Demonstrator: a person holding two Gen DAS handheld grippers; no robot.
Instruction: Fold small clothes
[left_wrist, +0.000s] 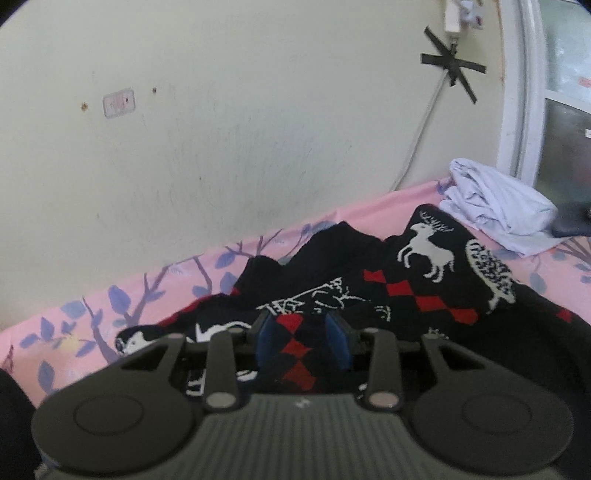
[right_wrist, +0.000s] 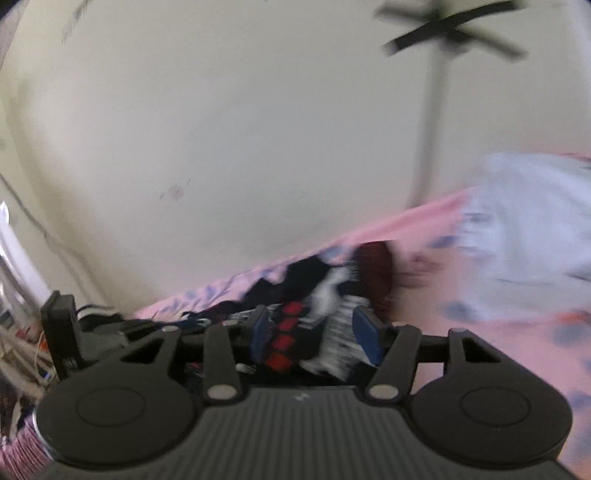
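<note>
Black knitted sweater (left_wrist: 413, 280) with white deer and red diamonds, lying crumpled on the pink floral bedsheet (left_wrist: 122, 306) near the wall, not yet spread for folding. Left tongs (left_wrist: 302, 341) parted, blue pads either side of a fabric ridge, apparently set to pinch an edge. Right tongs (right_wrist: 314, 338) likewise parted over the same knit; contact lost in blur. Pale folded garment (left_wrist: 498, 205) set aside beyond, likely already done.

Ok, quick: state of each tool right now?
Left tool: open, its fingers astride the black knitted garment with red diamonds.
Right tool: open, same garment between its fingers; blurred.
</note>
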